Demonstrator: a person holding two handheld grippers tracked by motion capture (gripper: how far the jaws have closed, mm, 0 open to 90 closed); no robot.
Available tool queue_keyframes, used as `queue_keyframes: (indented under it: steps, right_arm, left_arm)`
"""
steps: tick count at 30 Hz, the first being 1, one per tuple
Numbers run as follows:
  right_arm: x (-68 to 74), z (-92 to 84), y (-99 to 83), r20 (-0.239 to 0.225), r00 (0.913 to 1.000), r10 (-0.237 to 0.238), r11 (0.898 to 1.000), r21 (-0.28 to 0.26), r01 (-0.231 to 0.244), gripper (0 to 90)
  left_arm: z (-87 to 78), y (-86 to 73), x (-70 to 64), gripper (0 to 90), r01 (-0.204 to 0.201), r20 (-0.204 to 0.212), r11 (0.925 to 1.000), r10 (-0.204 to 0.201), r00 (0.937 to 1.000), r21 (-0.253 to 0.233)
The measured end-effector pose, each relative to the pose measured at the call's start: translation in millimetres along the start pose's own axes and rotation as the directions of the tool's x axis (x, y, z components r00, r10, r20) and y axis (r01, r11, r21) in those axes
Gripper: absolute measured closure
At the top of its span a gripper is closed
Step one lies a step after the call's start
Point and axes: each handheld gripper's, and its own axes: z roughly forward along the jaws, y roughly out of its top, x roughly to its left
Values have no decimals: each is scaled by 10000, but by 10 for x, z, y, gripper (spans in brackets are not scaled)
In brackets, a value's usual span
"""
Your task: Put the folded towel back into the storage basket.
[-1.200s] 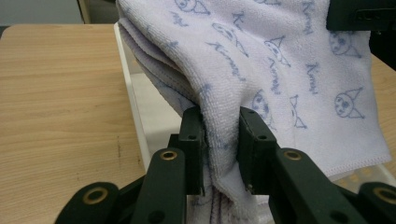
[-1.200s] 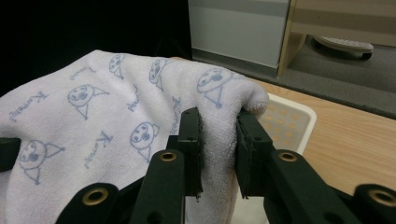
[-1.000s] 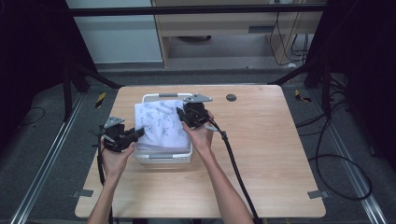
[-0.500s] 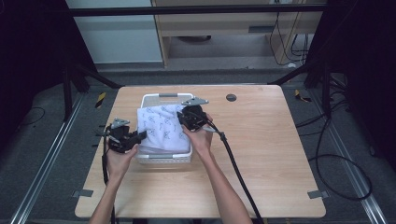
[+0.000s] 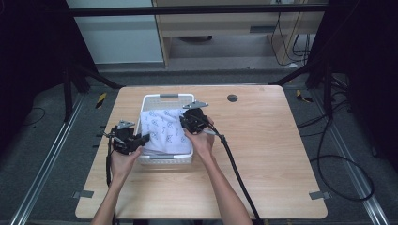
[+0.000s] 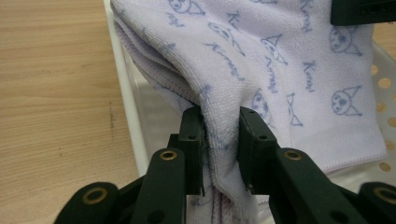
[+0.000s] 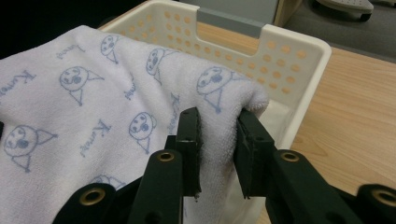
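Note:
A folded white towel (image 5: 165,131) printed with blue cartoon faces hangs over a white perforated basket (image 5: 166,97) on the wooden table. My left gripper (image 5: 143,138) pinches the towel's near-left edge; in the left gripper view its black jaws press a thick fold of towel (image 6: 224,135) between them. My right gripper (image 5: 187,123) is shut on the towel's right edge; in the right gripper view a bunched fold (image 7: 219,140) sits clamped between the jaws, just above the basket (image 7: 299,60). The towel spans between both grippers, sagging into the basket.
The basket sits toward the left half of the wooden table (image 5: 272,140). A small dark round disc (image 5: 232,98) lies on the table behind the right gripper. A black cable (image 5: 234,168) trails from the right gripper along the forearm.
Both grippers have come down a little with the towel, which now sits lower over the basket. The grips look unchanged.

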Motion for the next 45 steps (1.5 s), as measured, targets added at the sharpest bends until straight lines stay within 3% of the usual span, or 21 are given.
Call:
queue_keyframes:
  steps: [7,11,17,21,26,32,36,40,45]
  right_arm:
    - [2,21,-41,250,9994,-234,9996,168,229,674]
    - [8,0,-34,532,9969,-579,9983,-68,584,620]
    - [-20,-100,-18,496,9969,-606,9977,-261,619,580]
    - [-63,-198,-25,420,9969,-663,9972,-313,677,546]
    - [-158,-393,-57,222,9981,-575,9973,-449,585,480]
    - [-320,-693,-136,447,9972,-601,9958,-668,630,336]
    - [-457,-921,-222,385,9987,-325,9959,-826,356,268]
    - [-590,-1112,-333,182,9998,-54,9963,-855,69,235]
    - [-758,-1329,-515,361,9990,-281,9964,-788,308,198]
  left_arm:
    - [42,-9,1,685,-2,-187,9998,6,9998,212]
    - [-19,6,-3,660,-83,-641,9998,73,9979,-157]
    - [-139,21,34,612,188,-430,9970,-221,9988,-755]
    - [-211,21,-7,581,30,-279,9944,-59,9996,-1053]
    - [-307,13,-93,516,-275,-113,9905,262,9996,-1347]
    - [-444,-49,-169,445,-535,59,9853,552,9985,-1623]
    - [-530,-140,-189,414,-725,151,9812,765,9970,-1788]
    - [-585,-214,-192,383,-680,190,9794,729,9972,-1901]
    - [-614,-272,-233,345,-826,212,9766,886,9958,-1987]
